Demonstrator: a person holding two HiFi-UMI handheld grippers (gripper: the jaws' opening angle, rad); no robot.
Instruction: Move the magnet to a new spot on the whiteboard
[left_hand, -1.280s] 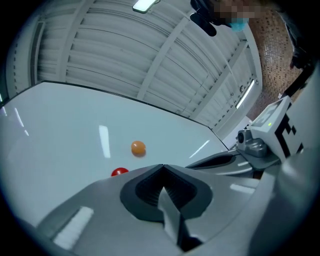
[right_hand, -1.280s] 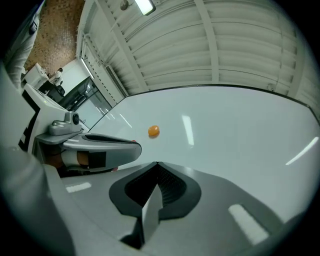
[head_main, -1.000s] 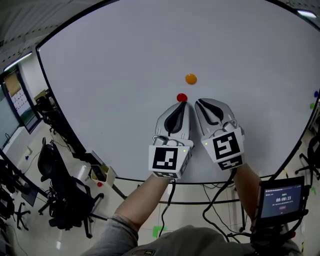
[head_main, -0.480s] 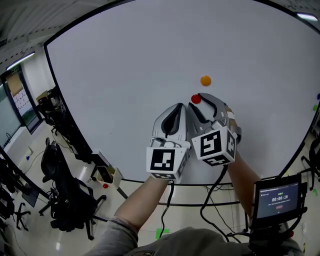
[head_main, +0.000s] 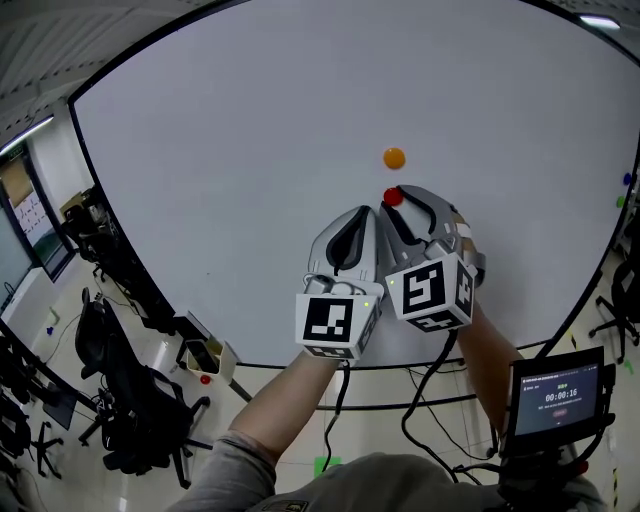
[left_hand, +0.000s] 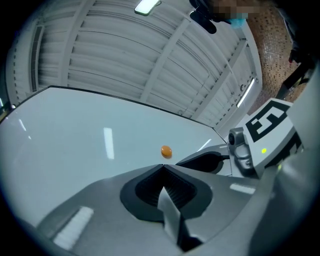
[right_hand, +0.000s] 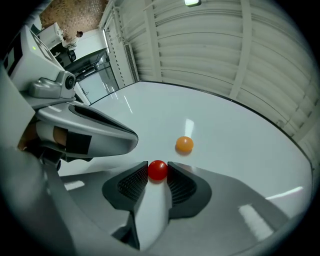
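Note:
A red magnet (head_main: 392, 196) sticks to the whiteboard (head_main: 250, 150), with an orange magnet (head_main: 394, 158) just above it. My right gripper (head_main: 393, 201) has its tips at the red magnet. In the right gripper view the red magnet (right_hand: 157, 170) sits between the fingertips of the right gripper (right_hand: 157, 168), which have just been closing and touch it on both sides; the orange magnet (right_hand: 184, 144) lies beyond. My left gripper (head_main: 362, 212) rests beside it on the left, shut and empty. In the left gripper view, the tips of the left gripper (left_hand: 162, 166) meet, with the orange magnet (left_hand: 166, 151) ahead.
Small blue (head_main: 628, 180) and green (head_main: 622, 202) magnets sit at the board's right edge. A marker tray (head_main: 205, 355) hangs at the board's lower left, above office chairs (head_main: 130, 390). A small timer screen (head_main: 565, 400) stands at the lower right.
The right gripper has rolled and shifted left from beside the left gripper, so its tips now flank the red magnet. The left gripper has stayed put.

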